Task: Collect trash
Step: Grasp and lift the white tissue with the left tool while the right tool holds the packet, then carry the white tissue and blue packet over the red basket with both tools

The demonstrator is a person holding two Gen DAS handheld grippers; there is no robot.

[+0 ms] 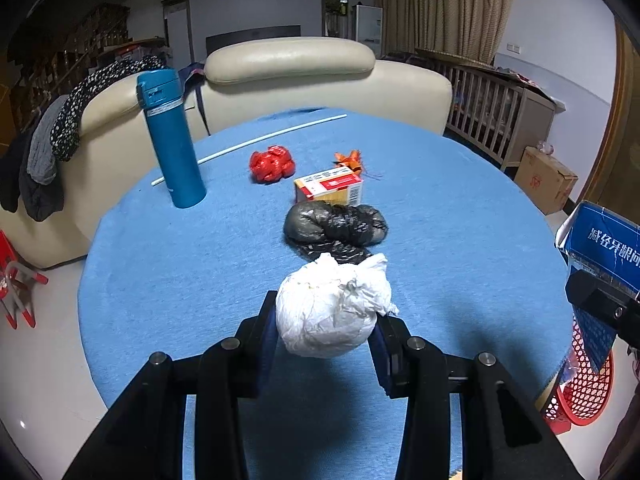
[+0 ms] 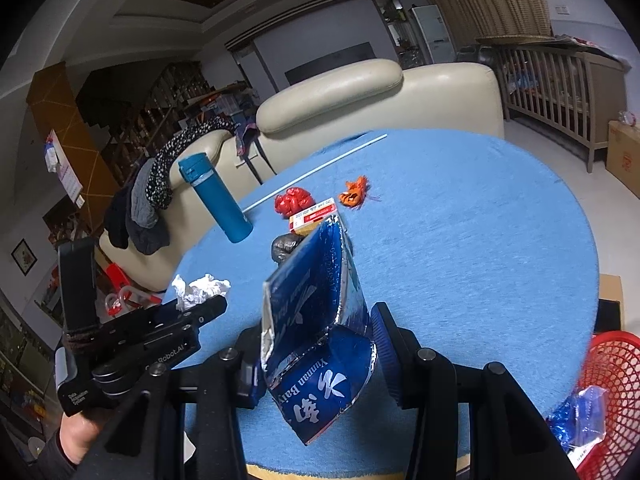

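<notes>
A round table [image 1: 140,264] draped in a blue cloth is filling both views, with a cream sofa [image 1: 304,76] standing behind it and a red mesh basket [image 2: 612,392] sitting off the table's right edge, low beside it.

The left gripper [image 1: 326,316] is squeezing a crumpled white paper ball [image 1: 332,308] between its two fingers, clear of the cloth as far as the wrist view shows. The right gripper [image 2: 316,344] is clamping a torn blue foil carton [image 2: 320,320], which is standing roughly upright in the jaws with its long axis pointing away from the camera.

The relation that matters is the basket's side: it is lying to the right of both tools, just beside the right gripper and well apart from the left one. The right hand is therefore the nearer, and its carton probably needs only a short swing rightward and down; the paper ball would have to cross the table's width.

Counting what is waiting on the cloth: one black plastic bag [image 1: 336,226], one small red-and-white box [image 1: 330,188], one red wad [image 1: 272,165] and one orange scrap [image 1: 350,160], four loose pieces. One teal flask [image 1: 172,140] and one thin white rod [image 1: 248,146] are also standing or lying there. Some blue wrapping [image 2: 580,412] is already resting in the basket.
</notes>
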